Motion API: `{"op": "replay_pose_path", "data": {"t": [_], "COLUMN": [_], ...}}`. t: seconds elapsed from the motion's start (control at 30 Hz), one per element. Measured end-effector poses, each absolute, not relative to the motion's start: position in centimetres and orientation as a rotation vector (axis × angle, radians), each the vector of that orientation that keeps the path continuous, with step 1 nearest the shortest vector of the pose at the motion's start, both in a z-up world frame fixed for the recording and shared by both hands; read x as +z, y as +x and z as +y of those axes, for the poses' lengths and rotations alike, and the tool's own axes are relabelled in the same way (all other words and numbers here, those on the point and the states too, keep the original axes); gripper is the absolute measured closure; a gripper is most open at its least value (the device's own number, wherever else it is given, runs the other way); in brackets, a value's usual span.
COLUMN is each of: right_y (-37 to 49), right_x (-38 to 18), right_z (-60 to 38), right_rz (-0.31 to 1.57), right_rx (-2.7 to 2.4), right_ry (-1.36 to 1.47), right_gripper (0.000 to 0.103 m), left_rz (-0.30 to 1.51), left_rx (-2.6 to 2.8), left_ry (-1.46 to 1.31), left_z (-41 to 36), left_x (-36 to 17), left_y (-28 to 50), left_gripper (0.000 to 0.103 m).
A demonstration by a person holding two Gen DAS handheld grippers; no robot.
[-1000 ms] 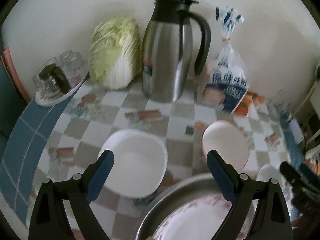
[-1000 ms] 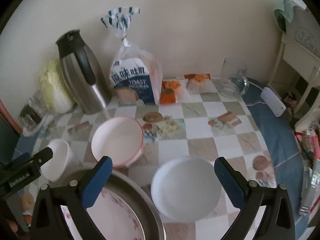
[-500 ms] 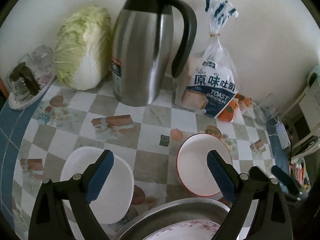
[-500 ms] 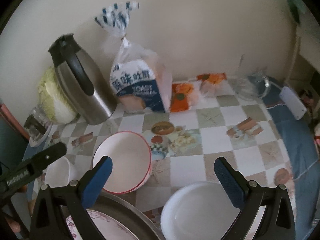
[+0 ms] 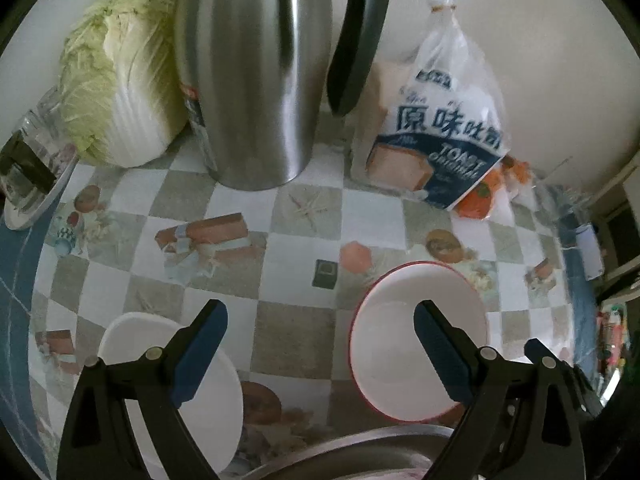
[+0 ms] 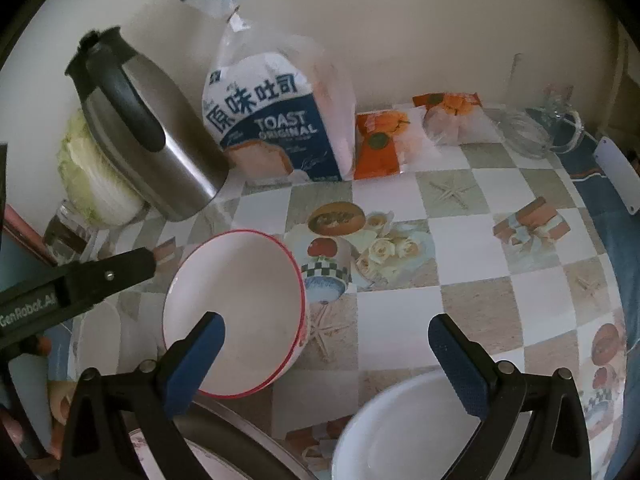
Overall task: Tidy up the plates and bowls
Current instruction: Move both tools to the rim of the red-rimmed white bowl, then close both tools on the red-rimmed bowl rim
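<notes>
- The counter (image 5: 296, 344) carries everything; a metal basin (image 6: 240, 432) with a flowered plate inside sits right under both my claws, at the near edge of each view.
- The red-rimmed bowl (image 5: 404, 344) is the thing my next move turns on, I judge. It stands upright on the counter just beyond the basin, between my two claws.
- From my left claw (image 5: 320, 344) it lies ahead and to the right: the right finger overlaps its rim, the left finger is well clear.
- From my right claw (image 6: 324, 352) the same red-rimmed bowl (image 6: 236, 312) lies ahead and to the left, with the left finger over its near wall.
- Both claws are spread wide and hold nothing; neither straddles the rim yet. I judge the left claw slightly nearer.
- A plain white bowl (image 5: 172, 392) sits under my left claw's left finger; another white bowl (image 6: 404, 432) sits under my right claw's right finger.
- The bowl is round, so no long axis matters; a small sideways shift would bring one wall between my fingers.
</notes>
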State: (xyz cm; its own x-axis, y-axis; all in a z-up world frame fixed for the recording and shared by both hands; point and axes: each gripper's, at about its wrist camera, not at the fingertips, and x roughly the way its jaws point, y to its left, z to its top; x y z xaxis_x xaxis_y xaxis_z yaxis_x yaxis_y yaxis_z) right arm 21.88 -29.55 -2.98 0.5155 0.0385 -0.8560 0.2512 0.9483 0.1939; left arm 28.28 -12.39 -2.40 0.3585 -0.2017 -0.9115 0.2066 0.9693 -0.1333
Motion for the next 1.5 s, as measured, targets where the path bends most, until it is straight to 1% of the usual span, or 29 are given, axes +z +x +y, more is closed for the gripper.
{"op": "replay_pose_path", "data": {"t": [0.1,0.17,0.2,0.23,0.27,0.3,0.33,0.37,0.4,0.43,0.5,0.6,0.67,0.73,0.87,0.93,0.97,1.2,1.5], "right_y": [22.3,22.4,22.5,22.7,22.8,22.8,22.9,23.0,23.0,23.1,23.1,23.4,23.5,23.7,23.8,23.7,23.7,23.6,22.5], "right_x": [-3.5,-3.6,-3.8,-3.9,-4.2,-4.4,-4.8,-5.1,-5.5,-5.7,-5.8,-6.0,-6.3,-6.5,-6.7,-6.7,-6.7,-6.8,-5.6], "right_z": [-29.0,-28.5,-28.4,-28.3,-28.2,-28.1,-28.1,-28.0,-27.9,-27.8,-27.4,-27.1,-27.0,-26.9,-26.8,-26.8,-26.8,-27.1,-28.8], "right_rz": [1.043,1.047,1.053,1.058,1.066,1.070,1.076,1.085,1.092,1.096,1.097,1.106,1.121,1.129,1.142,1.141,1.140,1.132,1.091], "right_rx": [-0.134,-0.124,-0.120,-0.118,-0.114,-0.108,-0.098,-0.083,-0.068,-0.058,-0.042,-0.033,-0.045,-0.043,-0.040,-0.036,-0.030,-0.013,-0.012], "right_ry": [0.293,0.278,0.276,0.276,0.280,0.285,0.295,0.303,0.311,0.316,0.308,0.315,0.305,0.294,0.290,0.291,0.293,0.313,0.367], "right_gripper": [0.002,0.009,0.015,0.020,0.023,0.031,0.040,0.044,0.051,0.057,0.063,0.065,0.067,0.068,0.068,0.068,0.068,0.068,0.068], "left_rz": [1.182,1.178,1.178,1.181,1.187,1.195,1.204,1.212,1.219,1.225,1.240,1.263,1.269,1.282,1.296,1.298,1.295,1.251,1.154], "left_rx": [-0.253,-0.244,-0.238,-0.235,-0.233,-0.231,-0.230,-0.230,-0.231,-0.234,-0.247,-0.252,-0.253,-0.262,-0.271,-0.278,-0.285,-0.318,-0.368], "left_ry": [0.022,0.044,0.055,0.065,0.073,0.079,0.083,0.085,0.087,0.093,0.094,0.111,0.129,0.129,0.141,0.149,0.149,0.138,0.181], "left_z": [-12.7,-13.0,-13.1,-13.3,-13.4,-13.6,-13.7,-13.8,-13.9,-14.0,-14.4,-15.0,-15.4,-15.8,-16.3,-16.9,-17.0,-17.0,-18.5], "left_x": [-2.8,-3.0,-3.2,-3.4,-3.6,-3.8,-4.1,-4.4,-4.7,-5.0,-5.5,-6.2,-6.6,-7.0,-7.8,-8.0,-8.1,-7.6,-4.3], "left_y": [28.6,28.7,28.8,28.8,28.9,29.0,29.1,29.1,29.1,29.0,29.0,29.0,29.0,29.1,29.1,29.0,28.9,28.6,27.3], "left_gripper": [0.009,0.009,0.009,0.012,0.016,0.027,0.033,0.033,0.034,0.039,0.049,0.059,0.062,0.070,0.078,0.087,0.090,0.090,0.090]}}
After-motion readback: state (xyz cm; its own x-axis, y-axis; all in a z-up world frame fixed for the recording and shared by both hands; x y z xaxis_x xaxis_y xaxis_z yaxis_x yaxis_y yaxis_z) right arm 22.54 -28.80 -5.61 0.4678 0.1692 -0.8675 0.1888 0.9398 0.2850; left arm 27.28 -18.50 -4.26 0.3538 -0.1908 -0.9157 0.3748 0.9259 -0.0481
